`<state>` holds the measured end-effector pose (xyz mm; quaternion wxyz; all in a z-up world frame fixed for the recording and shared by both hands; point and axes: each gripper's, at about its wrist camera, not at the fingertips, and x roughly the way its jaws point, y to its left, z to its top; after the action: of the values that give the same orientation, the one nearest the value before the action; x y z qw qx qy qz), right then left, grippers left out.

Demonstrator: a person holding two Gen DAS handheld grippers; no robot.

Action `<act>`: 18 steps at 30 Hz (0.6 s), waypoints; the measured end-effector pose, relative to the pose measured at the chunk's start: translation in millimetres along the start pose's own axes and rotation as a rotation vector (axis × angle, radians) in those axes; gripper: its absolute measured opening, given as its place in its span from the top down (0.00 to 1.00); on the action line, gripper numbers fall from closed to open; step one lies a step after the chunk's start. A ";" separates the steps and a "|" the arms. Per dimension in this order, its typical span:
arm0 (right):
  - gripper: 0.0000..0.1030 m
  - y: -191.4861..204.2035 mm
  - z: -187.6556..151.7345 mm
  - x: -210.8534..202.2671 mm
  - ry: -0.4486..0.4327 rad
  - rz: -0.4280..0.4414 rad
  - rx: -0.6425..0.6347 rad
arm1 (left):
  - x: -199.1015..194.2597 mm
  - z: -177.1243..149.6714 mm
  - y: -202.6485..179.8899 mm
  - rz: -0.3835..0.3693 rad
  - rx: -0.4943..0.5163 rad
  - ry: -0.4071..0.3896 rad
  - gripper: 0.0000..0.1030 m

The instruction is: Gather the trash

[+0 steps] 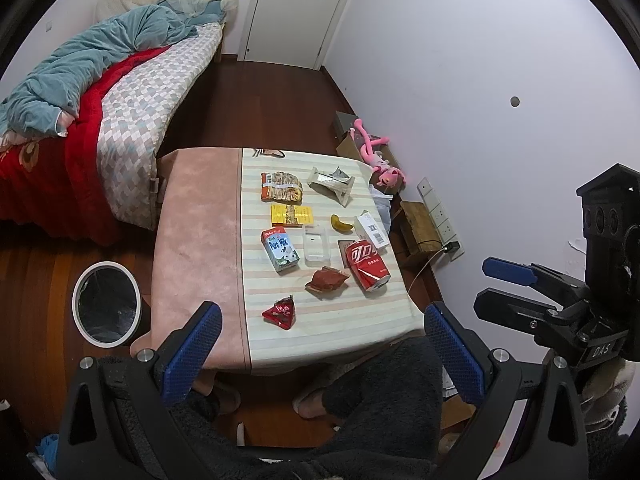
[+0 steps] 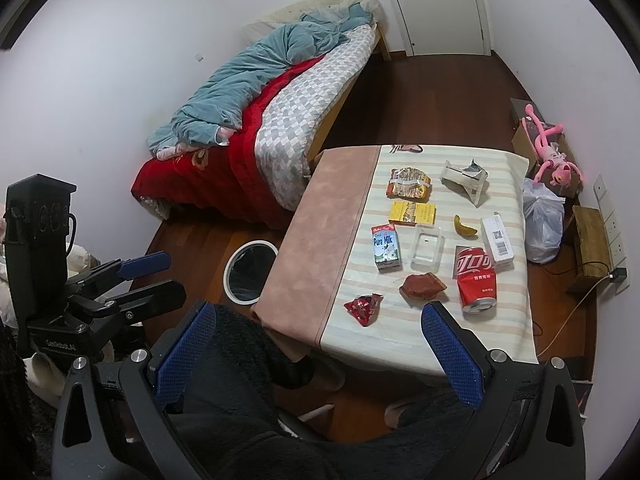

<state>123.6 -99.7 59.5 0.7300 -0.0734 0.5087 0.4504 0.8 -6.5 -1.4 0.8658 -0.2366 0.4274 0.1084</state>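
Observation:
Trash lies on a low table [image 1: 320, 340] [image 2: 400, 352]: a red cola can [image 1: 367, 265] [image 2: 476, 280], a milk carton [image 1: 280, 250] [image 2: 386, 247], a brown wrapper [image 1: 327, 279] [image 2: 423, 285], a red foil wrapper [image 1: 281, 312] [image 2: 363, 306], a clear plastic tray [image 1: 316, 242] [image 2: 427, 245], a yellow box [image 1: 291, 214] [image 2: 413, 213], a snack bag [image 1: 281, 187] [image 2: 408, 184], a banana peel [image 1: 341, 224] [image 2: 464, 227]. A white-rimmed bin [image 1: 106, 304] [image 2: 250, 278] stands on the floor left of the table. My left gripper [image 1: 320, 340] and right gripper [image 2: 316, 344] are open, empty, held above the near table edge.
A bed [image 1: 100, 120] [image 2: 260, 120] stands to the left. A white box [image 1: 372, 232] [image 2: 498, 240] and crumpled paper bag [image 1: 332, 182] [image 2: 466, 180] lie on the table. A pink plush [image 1: 376, 152], plastic bag [image 2: 544, 220] and power strip [image 1: 438, 212] sit by the right wall.

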 end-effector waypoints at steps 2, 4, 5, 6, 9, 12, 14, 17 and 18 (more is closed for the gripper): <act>0.00 -0.3 0.9 0.3 0.001 0.001 0.002 | -0.9 0.1 0.1 0.000 0.001 0.000 0.00; 0.00 -2.1 0.7 -1.3 0.003 0.001 0.003 | -0.5 0.2 -0.7 -0.002 0.001 0.001 0.00; 0.00 -1.3 0.6 -0.2 0.003 0.000 0.003 | -0.3 0.8 -1.8 -0.002 0.003 0.002 0.00; 0.00 -2.2 0.5 -1.4 0.002 0.000 0.004 | -0.4 1.3 -2.5 -0.002 0.004 0.001 0.00; 0.00 -2.9 0.2 0.1 -0.002 -0.003 0.004 | -0.7 1.0 -2.7 -0.004 0.005 -0.003 0.00; 0.00 -4.0 0.7 0.3 -0.006 -0.006 0.006 | -2.0 0.8 -3.0 -0.006 0.010 -0.005 0.00; 0.00 -5.3 0.4 -0.8 -0.008 -0.007 0.006 | -2.2 1.3 -3.3 -0.006 0.010 -0.004 0.00; 0.00 -5.4 0.4 -0.7 -0.005 -0.007 0.005 | -2.0 1.7 -3.8 -0.003 0.010 -0.005 0.00; 0.00 -5.6 0.4 -0.8 -0.004 -0.006 0.005 | -2.2 1.5 -3.5 -0.004 0.009 -0.005 0.00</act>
<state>127.9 -103.3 58.4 0.7327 -0.0723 0.5080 0.4471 1.8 -8.8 2.2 0.8682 -0.2332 0.4251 0.1056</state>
